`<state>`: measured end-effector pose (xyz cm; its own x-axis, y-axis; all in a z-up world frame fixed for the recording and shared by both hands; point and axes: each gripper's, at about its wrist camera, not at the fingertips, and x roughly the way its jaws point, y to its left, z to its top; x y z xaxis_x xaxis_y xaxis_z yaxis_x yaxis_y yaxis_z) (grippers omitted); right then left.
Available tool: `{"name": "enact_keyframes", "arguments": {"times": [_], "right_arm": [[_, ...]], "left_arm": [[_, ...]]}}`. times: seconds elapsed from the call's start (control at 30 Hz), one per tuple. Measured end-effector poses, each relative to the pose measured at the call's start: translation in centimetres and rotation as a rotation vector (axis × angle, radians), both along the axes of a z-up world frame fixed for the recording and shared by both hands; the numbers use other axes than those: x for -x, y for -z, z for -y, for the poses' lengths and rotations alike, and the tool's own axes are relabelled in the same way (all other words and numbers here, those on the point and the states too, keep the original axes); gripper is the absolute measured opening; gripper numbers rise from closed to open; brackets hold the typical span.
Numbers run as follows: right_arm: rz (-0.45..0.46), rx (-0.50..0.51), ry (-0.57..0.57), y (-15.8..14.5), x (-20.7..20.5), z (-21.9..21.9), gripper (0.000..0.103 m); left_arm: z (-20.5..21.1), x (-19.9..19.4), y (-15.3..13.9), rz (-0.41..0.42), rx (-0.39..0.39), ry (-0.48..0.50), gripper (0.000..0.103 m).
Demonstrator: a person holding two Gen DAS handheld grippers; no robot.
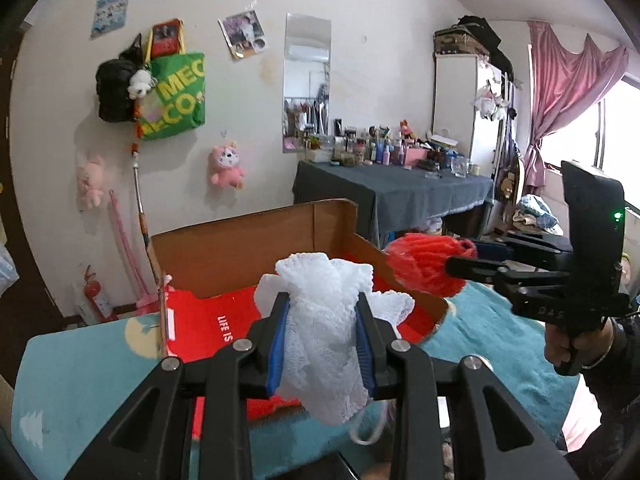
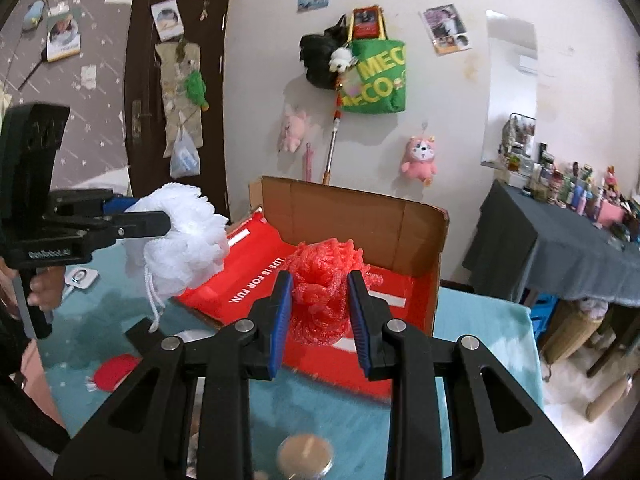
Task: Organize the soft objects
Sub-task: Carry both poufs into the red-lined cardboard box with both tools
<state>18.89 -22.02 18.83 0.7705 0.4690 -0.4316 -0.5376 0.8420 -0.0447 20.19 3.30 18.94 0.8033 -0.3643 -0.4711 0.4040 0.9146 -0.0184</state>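
Bedroom, teal mat: left gripper clamps white pouf, right gripper clamps red pouf — transport step — next, release over box.

An off-white plaster wall fills the background. At twelve o'clock in the left wrist view hangs a narrow frameless mirror; at ten o'clock, a green fabric tote bag. A pink plush toy hangs lower on the wall. At two o'clock stands a table draped in grey-blue cloth, crowded with bottles. Daylight enters at three o'clock past a pink curtain. The right wrist view shows a dark brown door at ten o'clock.
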Motion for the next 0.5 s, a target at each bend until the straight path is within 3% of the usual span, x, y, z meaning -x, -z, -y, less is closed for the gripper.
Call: {"name": "enact_keyframes", "arguments": {"times": [0.1,0.23,0.5], "right_arm": [[-0.032,0.036,-0.016,0.4,-3.1,-0.9,0.026],[-0.105,0.056,-0.026,1.1,-7.4,-1.9,0.026],[-0.247,0.131,0.022,3.9,-16.3,-5.3,0.026]], "left_arm": [[0.6,-2.4,0.4,-0.018,-0.033,0.004,0.032],[1.2,-6.8,1.6,-0.106,-0.031,0.027,0.032],[1.9,-14.8,5.0,-0.212,-0.072,-0.037,0.032]]}}
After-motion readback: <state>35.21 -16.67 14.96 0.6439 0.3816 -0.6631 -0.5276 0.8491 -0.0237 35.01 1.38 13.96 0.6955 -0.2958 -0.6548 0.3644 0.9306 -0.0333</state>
